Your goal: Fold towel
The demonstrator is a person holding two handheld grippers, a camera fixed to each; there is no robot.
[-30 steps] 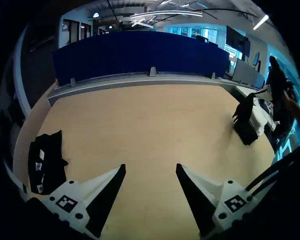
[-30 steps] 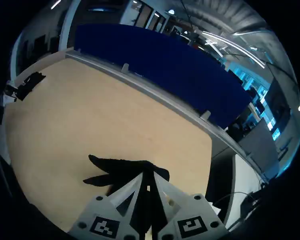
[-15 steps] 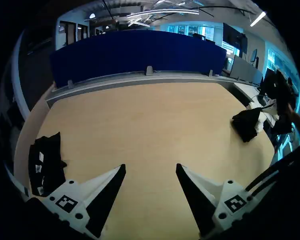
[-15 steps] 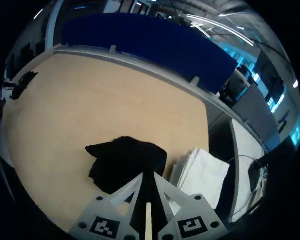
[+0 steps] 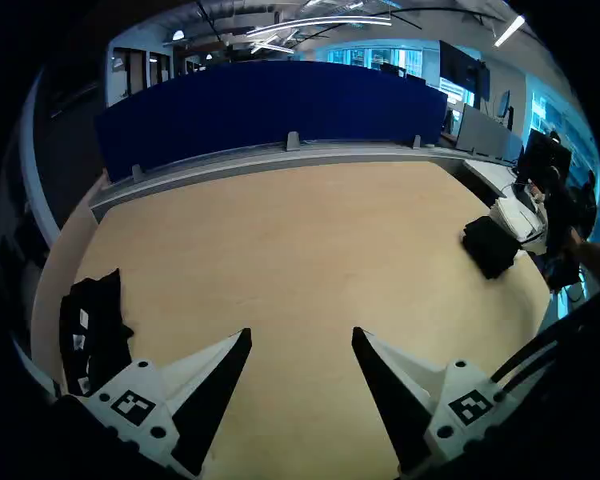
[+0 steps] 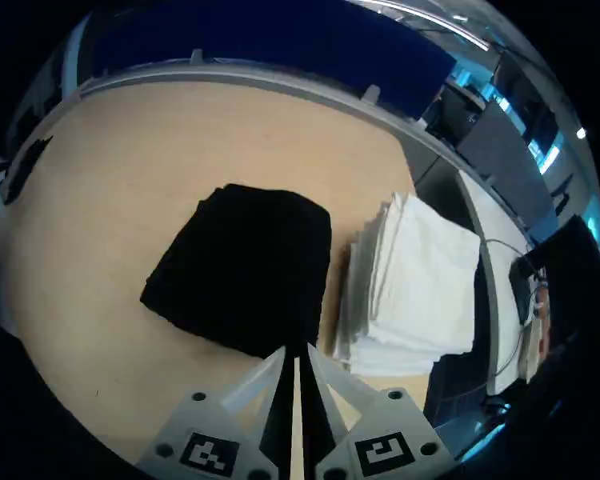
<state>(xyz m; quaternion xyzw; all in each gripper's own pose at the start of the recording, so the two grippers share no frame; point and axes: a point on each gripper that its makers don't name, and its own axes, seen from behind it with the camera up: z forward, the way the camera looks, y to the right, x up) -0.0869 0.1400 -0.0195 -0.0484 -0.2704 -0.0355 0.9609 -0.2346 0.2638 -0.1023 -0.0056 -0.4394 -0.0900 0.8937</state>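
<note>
The right tongs are drawn narrow, only a thin slit showing between the fingers, with their tips at the near edge of the black towel; whether they pinch any cloth cannot be told. A second ago that towel hung bunched from these tongs above the counter. Now it lies flat as a neat folded square, just beside a stack of white towels near the counter's edge. The left gripper view shows the same shift from afar: the towel, which was dangling in a dark clump at the far right, has settled low on the counter. The left tongs are spread wide and hold nothing, poised over bare wood just as they were. A heap of dark cloths lies well apart at the counter's left edge. Judging by this, the fold of this towel looks finished and the piece set down; what likely remains is to let go, and perhaps to fetch another cloth from the heap.
</note>
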